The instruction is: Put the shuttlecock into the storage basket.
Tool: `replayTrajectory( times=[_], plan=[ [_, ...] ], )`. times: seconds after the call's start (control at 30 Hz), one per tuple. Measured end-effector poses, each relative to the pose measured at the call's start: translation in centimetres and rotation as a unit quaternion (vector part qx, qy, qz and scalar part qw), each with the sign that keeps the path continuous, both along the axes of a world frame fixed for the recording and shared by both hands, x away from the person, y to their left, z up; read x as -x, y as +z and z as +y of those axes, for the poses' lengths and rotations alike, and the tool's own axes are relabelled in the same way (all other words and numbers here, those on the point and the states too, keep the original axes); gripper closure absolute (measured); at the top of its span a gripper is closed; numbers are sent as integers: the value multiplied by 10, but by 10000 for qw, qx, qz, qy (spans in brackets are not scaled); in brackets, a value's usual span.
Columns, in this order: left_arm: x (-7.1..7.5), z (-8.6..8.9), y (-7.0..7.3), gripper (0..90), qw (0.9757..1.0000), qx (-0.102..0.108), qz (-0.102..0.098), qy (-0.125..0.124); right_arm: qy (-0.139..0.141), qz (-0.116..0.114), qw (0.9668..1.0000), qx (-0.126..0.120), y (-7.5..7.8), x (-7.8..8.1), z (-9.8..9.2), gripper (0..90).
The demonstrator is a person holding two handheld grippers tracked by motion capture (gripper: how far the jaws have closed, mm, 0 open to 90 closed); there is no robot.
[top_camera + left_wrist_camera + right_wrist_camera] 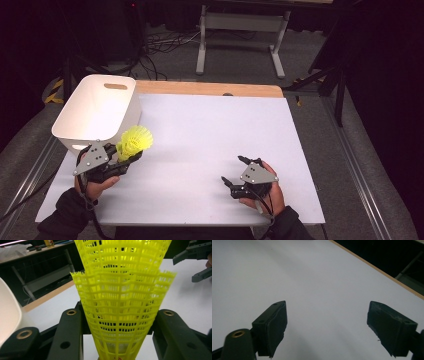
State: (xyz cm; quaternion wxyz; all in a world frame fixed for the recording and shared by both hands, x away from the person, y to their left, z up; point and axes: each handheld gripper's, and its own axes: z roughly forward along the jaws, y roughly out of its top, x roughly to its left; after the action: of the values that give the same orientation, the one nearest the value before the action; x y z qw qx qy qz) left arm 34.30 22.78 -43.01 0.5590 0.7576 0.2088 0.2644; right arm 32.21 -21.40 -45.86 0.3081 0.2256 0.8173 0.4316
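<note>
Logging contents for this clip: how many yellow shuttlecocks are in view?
2. Both are nested, one skirt inside the other, in the left gripper, its jaws closed on the stacked shuttlecocks beside the white bin. The bin's floor is partly hidden, so more may lie inside.

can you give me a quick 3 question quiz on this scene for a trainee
1. True or false: the left tool is shut on the yellow shuttlecocks.
2. Which is nearest the shuttlecocks? A) the white bin B) the right tool C) the table's far right corner
3. Fill in: the right tool's jaws stand ____ with nothing between them.

Key: 1 true; 2 A; 3 open
</note>
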Motion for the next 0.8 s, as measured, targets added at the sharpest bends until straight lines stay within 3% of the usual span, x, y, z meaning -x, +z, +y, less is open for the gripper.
replayTrajectory(
  times=[0.8],
  plan=[
    [-1,18,7,578,9996,111,-74,252,-10,4,10000,-1,0,0,-1,175]
  ],
)
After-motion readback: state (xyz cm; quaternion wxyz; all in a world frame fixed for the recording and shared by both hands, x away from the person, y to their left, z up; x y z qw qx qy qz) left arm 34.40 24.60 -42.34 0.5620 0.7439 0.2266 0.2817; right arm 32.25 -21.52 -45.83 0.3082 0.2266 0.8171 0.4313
